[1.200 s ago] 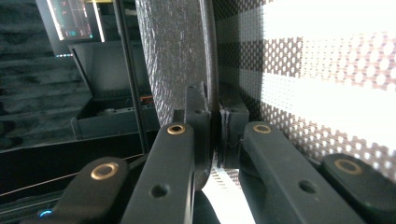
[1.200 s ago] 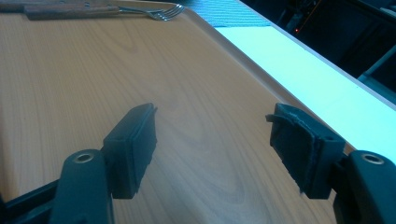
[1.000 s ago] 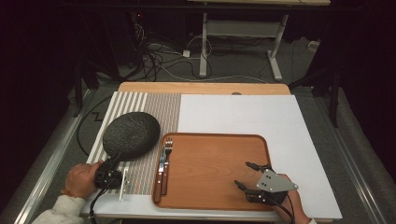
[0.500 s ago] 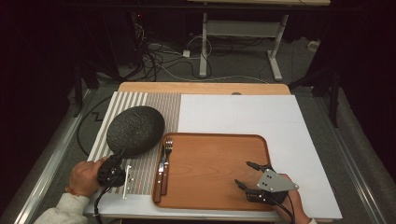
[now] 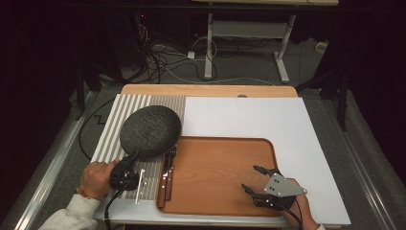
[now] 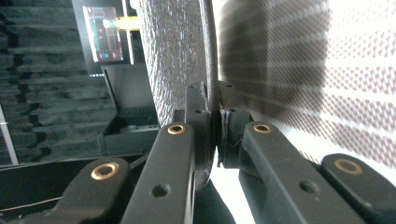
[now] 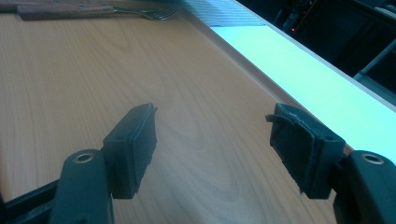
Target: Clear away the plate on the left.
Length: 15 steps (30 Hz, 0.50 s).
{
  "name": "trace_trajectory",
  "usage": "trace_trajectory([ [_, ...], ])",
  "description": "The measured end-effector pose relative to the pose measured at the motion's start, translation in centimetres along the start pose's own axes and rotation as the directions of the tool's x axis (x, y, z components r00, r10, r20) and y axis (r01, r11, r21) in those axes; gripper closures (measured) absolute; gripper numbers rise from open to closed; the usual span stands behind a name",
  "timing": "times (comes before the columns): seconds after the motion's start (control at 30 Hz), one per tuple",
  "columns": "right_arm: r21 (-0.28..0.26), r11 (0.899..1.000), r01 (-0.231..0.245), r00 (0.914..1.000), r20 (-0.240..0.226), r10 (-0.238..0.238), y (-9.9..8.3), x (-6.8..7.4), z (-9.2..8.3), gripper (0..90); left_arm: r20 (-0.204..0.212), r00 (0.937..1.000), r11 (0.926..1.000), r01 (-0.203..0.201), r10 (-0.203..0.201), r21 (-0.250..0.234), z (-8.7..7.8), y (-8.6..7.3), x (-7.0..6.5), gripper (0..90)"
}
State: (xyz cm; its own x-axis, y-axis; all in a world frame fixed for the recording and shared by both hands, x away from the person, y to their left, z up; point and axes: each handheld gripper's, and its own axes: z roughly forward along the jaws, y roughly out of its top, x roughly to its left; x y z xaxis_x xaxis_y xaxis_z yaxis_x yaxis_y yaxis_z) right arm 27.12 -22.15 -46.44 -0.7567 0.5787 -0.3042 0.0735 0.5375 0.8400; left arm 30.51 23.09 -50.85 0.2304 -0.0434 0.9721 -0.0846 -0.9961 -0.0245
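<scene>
A dark speckled round plate (image 5: 150, 132) is raised and tilted over the striped placemat (image 5: 114, 128), its right edge close to the wooden tray (image 5: 218, 177). My left gripper (image 5: 132, 157) is shut on the plate's near rim; in the left gripper view the pads (image 6: 201, 112) pinch the plate (image 6: 180, 56) edge-on. A fork (image 5: 171, 154) and a wooden-handled knife (image 5: 163, 188) lie along the tray's left side. My right gripper (image 5: 251, 178) hovers open over the tray's near right part, with bare tray wood (image 7: 140, 70) between its jaws (image 7: 212, 140).
A white mat (image 5: 249, 117) covers the table's right half behind and beside the tray. The wooden table edge (image 5: 206, 90) runs along the back. Cables and a desk frame (image 5: 239, 43) stand on the floor beyond.
The plate has gone up and to the right toward the tray in my left gripper, tilting more. The right gripper has stayed still.
</scene>
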Motion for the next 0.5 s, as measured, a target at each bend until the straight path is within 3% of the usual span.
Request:
trace_trajectory([
  [0.13,-0.001,1.0,0.0,1.0,0.001,0.0,0.0,0.0,0.0,32.0,-0.007,1.0,0.9998,0.005,-0.005,-0.017,0.0,0.7,0.4,83.4],
  [0.2,0.0,1.0,0.001,1.0,0.002,-0.001,0.0,0.0,-0.1,32.0,-0.015,0.9998,0.9998,-0.011,0.011,-0.015,0.0,1.7,0.6,83.3],
  [0.3,-0.001,1.0,0.002,1.0,0.003,-0.002,0.0,0.0,-0.1,32.0,-0.017,0.9999,0.9989,0.003,-0.003,-0.046,-0.2,2.4,0.8,83.4],
  [0.5,-0.002,1.0,0.002,1.0,0.0,-0.002,0.0,-0.1,-0.1,32.0,-0.035,0.9993,0.9962,-0.016,0.013,-0.086,-0.7,4.1,1.2,83.4],
])
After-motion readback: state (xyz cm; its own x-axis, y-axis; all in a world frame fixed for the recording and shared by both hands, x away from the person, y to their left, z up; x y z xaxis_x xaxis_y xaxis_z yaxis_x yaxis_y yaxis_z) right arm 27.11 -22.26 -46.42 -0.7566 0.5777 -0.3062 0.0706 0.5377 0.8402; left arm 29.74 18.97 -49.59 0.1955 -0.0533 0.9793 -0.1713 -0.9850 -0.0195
